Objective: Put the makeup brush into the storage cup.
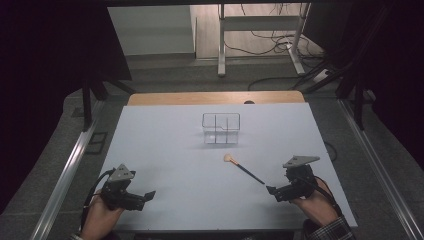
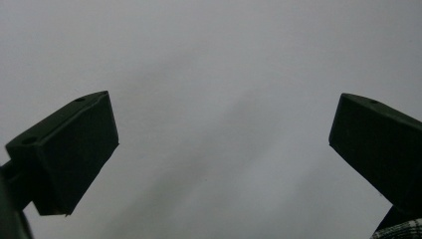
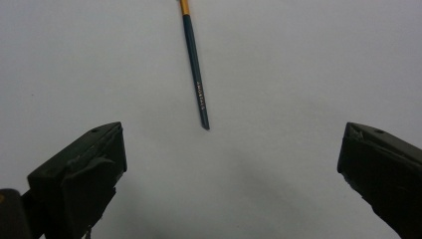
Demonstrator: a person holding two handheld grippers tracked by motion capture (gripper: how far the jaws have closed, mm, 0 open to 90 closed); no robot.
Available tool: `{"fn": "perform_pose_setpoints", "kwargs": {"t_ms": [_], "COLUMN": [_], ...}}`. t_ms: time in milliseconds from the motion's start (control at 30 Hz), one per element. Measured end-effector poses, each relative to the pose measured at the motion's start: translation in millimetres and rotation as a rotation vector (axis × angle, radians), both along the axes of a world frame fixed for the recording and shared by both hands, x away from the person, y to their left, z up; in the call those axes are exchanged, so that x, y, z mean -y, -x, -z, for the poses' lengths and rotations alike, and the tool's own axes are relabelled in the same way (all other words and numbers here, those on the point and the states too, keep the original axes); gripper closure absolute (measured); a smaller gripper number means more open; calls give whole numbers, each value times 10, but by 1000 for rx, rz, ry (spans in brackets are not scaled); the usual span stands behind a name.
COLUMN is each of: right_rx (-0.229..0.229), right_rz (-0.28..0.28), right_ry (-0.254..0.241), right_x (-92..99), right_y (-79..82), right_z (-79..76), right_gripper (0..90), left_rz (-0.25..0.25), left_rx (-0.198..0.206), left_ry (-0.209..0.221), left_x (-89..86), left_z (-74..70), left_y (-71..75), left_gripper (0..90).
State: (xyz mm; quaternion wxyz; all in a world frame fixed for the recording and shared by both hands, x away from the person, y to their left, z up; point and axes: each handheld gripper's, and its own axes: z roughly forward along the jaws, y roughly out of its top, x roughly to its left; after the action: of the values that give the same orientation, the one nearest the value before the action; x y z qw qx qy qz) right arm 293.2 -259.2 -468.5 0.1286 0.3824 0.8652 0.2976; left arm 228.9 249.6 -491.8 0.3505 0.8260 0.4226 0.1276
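Note:
A makeup brush [image 1: 243, 168] with a pale tuft, gold ferrule and dark handle lies on the white table [image 1: 165, 150], right of centre. Behind it stands a clear divided organiser box [image 1: 221, 128]. My right gripper [image 1: 272, 191] rests at the front right, open, with the brush handle's tip just ahead of its jaws. In the right gripper view the handle [image 3: 195, 74] points toward the gap between the wide-apart jaws, and nothing is held. My left gripper [image 1: 148, 195] sits at the front left, open and empty; bare table [image 2: 219, 74] lies between its jaws in the left gripper view.
A wooden strip [image 1: 215, 98] runs along the table's far edge. Metal rails [image 1: 65, 180] flank the table on both sides. Beyond it are a desk frame [image 1: 260, 30] and floor cables.

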Motion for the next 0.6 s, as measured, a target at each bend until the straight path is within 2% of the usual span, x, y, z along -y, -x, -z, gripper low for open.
{"fn": "perform_pose_setpoints", "kwargs": {"t_ms": [233, 600], "right_rx": [6, -13], "right_rz": [2, -3], "right_ry": [14, 4], "right_x": [-12, -31], "right_y": [-49, -113], "right_z": [-21, -1], "right_gripper": [0, 0], "left_rz": [5, 6], "left_rx": [-4, -12], "left_ry": [-8, -11], "left_x": [-2, 4], "left_z": [2, 7], "left_y": [-5, -8], "left_gripper": [0, 0]}}
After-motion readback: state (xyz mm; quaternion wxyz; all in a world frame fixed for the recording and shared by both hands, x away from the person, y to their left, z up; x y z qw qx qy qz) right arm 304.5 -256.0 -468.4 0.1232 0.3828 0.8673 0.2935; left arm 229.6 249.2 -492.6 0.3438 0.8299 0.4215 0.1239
